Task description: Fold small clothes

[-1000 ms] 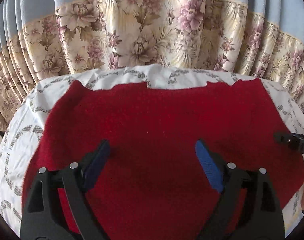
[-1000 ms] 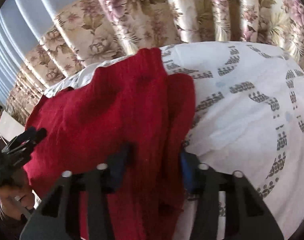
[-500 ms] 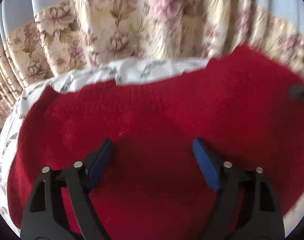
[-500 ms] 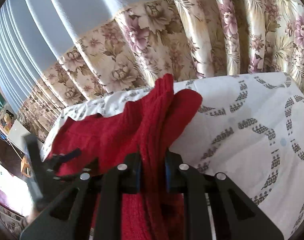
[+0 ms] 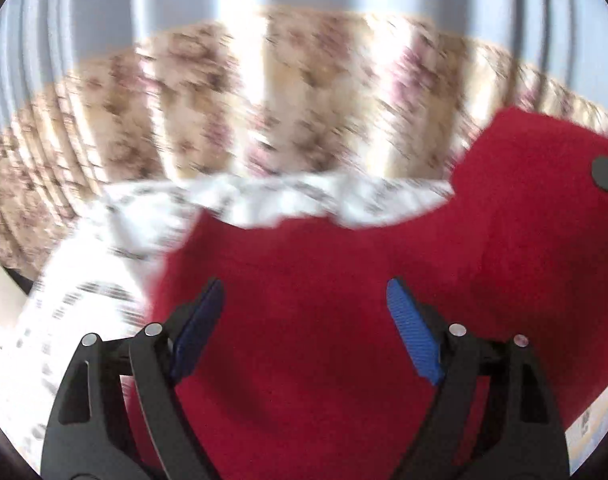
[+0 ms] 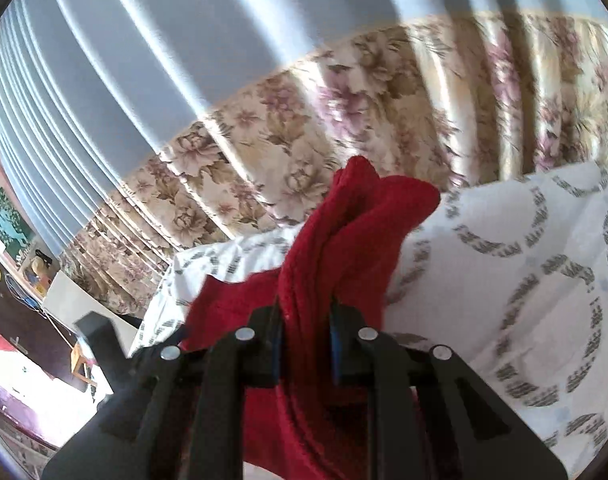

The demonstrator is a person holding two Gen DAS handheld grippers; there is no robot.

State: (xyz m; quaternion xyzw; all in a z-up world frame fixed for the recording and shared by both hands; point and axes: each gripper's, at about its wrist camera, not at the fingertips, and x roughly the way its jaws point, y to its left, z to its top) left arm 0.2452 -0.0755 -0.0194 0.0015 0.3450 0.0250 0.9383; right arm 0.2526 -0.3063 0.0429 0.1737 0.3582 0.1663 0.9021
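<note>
A red knitted garment [image 5: 343, 320] lies on a white cloth with grey ring patterns [image 5: 84, 280]. My left gripper [image 5: 304, 320] hovers over it, open and empty, blue pads wide apart. In the right wrist view my right gripper [image 6: 304, 332] is shut on a bunched fold of the red garment [image 6: 343, 240] and holds it lifted above the patterned cloth [image 6: 503, 280]. The lifted part shows at the right of the left wrist view, with the right gripper's tip [image 5: 607, 174] at the edge. The left wrist view is motion-blurred.
A floral and pale blue curtain [image 6: 343, 100] hangs behind the surface. At the left of the right wrist view are a white box [image 6: 80, 300] and room furniture below the surface edge.
My right gripper closed on the garment's edge and lifted it up and leftwards. My left gripper shifted over the garment, still open.
</note>
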